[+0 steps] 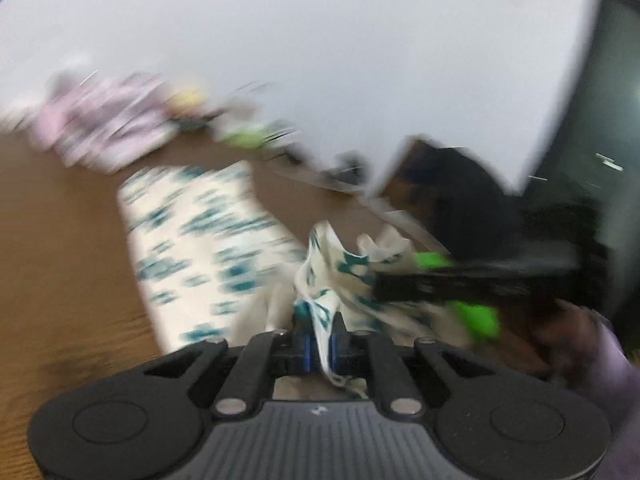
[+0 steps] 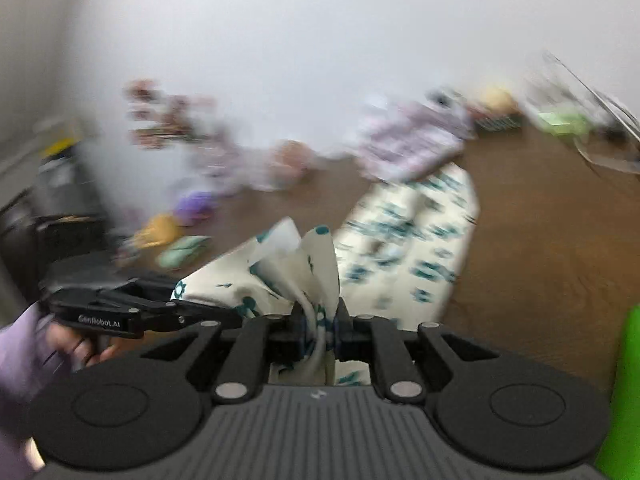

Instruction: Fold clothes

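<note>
**Both grippers pinching the patterned cloth above the desk**

Your left gripper had its fingers pressed onto a bunched fold of the cream garment with teal print; your right gripper pinched another bunch of the same garment. The rest of it trailed away flat across the brown wooden desk. Bare desk lay open to the right in the right wrist view and to the left in the left wrist view. Along the far edge, against the white wall, sat a blurred pink striped garment touching the cream one's far end, and small coloured toys, too smeared to name. The two grippers sat close together.
</note>
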Demonstrator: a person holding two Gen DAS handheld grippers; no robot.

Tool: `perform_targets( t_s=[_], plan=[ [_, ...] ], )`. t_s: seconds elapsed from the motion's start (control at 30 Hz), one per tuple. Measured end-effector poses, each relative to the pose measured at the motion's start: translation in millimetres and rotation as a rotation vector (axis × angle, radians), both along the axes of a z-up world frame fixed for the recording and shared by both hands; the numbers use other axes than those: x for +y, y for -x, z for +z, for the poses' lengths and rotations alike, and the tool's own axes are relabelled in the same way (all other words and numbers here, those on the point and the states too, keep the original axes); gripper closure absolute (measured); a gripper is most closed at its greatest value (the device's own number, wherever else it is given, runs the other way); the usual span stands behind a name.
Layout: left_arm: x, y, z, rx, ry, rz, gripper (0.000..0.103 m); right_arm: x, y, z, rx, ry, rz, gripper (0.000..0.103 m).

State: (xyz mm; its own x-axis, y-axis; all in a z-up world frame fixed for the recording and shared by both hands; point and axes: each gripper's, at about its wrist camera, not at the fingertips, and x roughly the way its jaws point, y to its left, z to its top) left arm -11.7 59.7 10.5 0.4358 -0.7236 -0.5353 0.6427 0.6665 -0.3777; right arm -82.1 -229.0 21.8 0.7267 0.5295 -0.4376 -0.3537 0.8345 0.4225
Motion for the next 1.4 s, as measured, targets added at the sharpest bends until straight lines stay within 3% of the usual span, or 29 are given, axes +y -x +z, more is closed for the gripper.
perform_targets(
  t_s=[0.03,0.07,0.13,0.27,0.33,0.4,0.53,0.67,0.77,0.87,0.97,1.07,1.13,1.23,1.3,1.33,1.37,1.4],
  plan=[
    [0.7,-9.2,-3.9,0.034,-0.007,0.047,0.080,1.6,-6.0,-3.6,0.019,0.007,-0.041,0.065],
    [3.5,-15.1,-5.0,0.061,0.009,0.066,0.078,3.2,-12.0,-7.3,0.037,0.015,-0.082,0.051],
    [10.7,-24.2,-5.7,0.106,0.040,0.102,0.071,6.3,-24.1,-14.5,0.075,0.030,-0.164,0.049],
    [47.5,5.0,15.7,-0.001,0.081,0.227,0.035,-4.8,5.3,7.6,-0.062,0.100,-0.197,0.042],
    [65.2,24.6,24.2,-0.039,0.102,0.263,0.033,-11.9,28.9,19.0,-0.131,0.129,-0.176,0.042],
    [73.0,41.1,29.7,-0.031,0.113,0.269,0.033,-14.0,47.6,20.1,-0.126,0.147,-0.130,0.042],
    [37.5,59.4,25.4,-0.016,0.060,0.242,0.030,-7.0,75.7,14.9,-0.115,0.176,-0.078,0.042],
    [2.0,76.8,20.1,-0.018,-0.006,0.227,0.030,14.4,65.8,0.0,-0.065,0.151,-0.053,0.042],
    [-22.8,80.9,7.2,-0.114,-0.159,0.286,0.031,26.5,57.3,-11.5,-0.042,0.182,-0.064,0.043],
    [-29.7,79.4,-5.1,-0.098,-0.210,0.301,0.032,28.3,53.1,-21.9,-0.010,0.202,-0.077,0.043],
    [-21.6,84.4,4.6,-0.116,-0.201,0.345,0.033,23.8,56.6,-22.0,0.006,0.189,-0.086,0.043],
    [-14.1,94.5,21.8,-0.168,-0.118,0.310,0.029,23.1,68.0,-5.4,-0.082,0.180,-0.069,0.043],
    [-18.9,89.5,17.9,-0.116,-0.113,0.276,0.030,27.7,65.6,-6.5,-0.090,0.183,-0.034,0.042],
    [-23.2,78.1,-0.6,-0.017,-0.171,0.330,0.046,35.6,55.3,-17.1,-0.052,0.230,-0.024,0.043],
    [-15.1,74.1,-6.9,0.029,-0.131,0.360,0.048,33.9,49.2,-24.0,-0.009,0.220,-0.031,0.043],
    [-10.0,72.7,-8.5,0.047,-0.101,0.372,0.057,31.3,47.4,-25.8,0.007,0.191,-0.030,0.043],
    [-5.9,71.3,-9.7,0.065,-0.075,0.378,0.074,28.6,45.6,-27.6,0.024,0.161,-0.029,0.045],
    [-1.5,69.0,-11.8,0.088,-0.047,0.377,0.078,26.0,43.7,-29.4,0.040,0.131,-0.029,0.049]
  ],
)
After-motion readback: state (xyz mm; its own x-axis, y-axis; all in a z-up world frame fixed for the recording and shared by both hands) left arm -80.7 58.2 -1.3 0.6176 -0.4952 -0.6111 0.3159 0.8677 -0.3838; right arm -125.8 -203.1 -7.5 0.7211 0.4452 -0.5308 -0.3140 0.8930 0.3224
